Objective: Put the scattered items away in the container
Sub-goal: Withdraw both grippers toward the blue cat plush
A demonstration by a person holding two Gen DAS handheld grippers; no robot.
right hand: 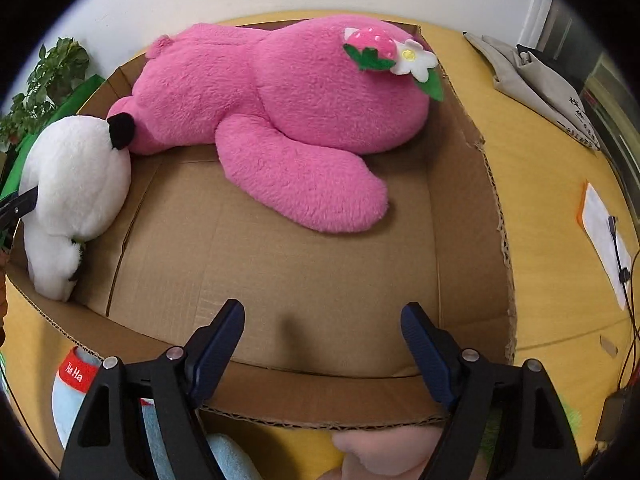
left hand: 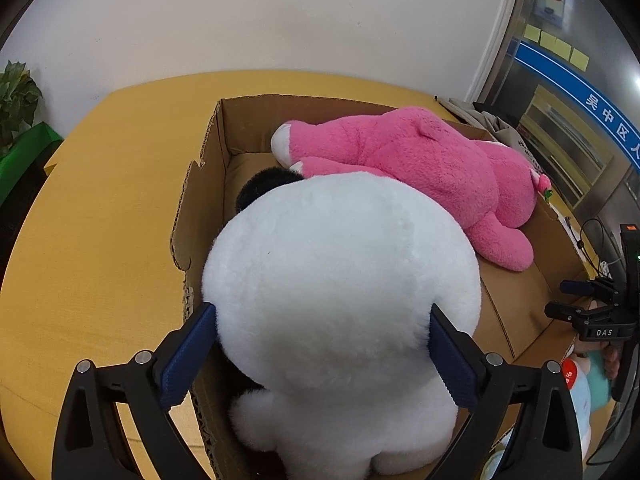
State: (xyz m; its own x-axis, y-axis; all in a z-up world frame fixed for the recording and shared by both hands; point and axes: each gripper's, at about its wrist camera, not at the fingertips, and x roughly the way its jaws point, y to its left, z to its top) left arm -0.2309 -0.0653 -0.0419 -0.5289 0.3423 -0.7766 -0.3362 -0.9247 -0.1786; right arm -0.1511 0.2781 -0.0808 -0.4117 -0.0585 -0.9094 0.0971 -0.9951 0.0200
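Where it lies boxed, white panda plush (left hand: 340,280), round, fluffy, black-eared

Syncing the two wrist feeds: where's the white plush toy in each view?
Left wrist: white plush toy fills the centre foreground, between the left gripper fingers, at the cardboard box's near-left end.
Right wrist: it sits at the far left edge, inside the cardboard box.
Shared landmark: pink plush toy lying in the box.
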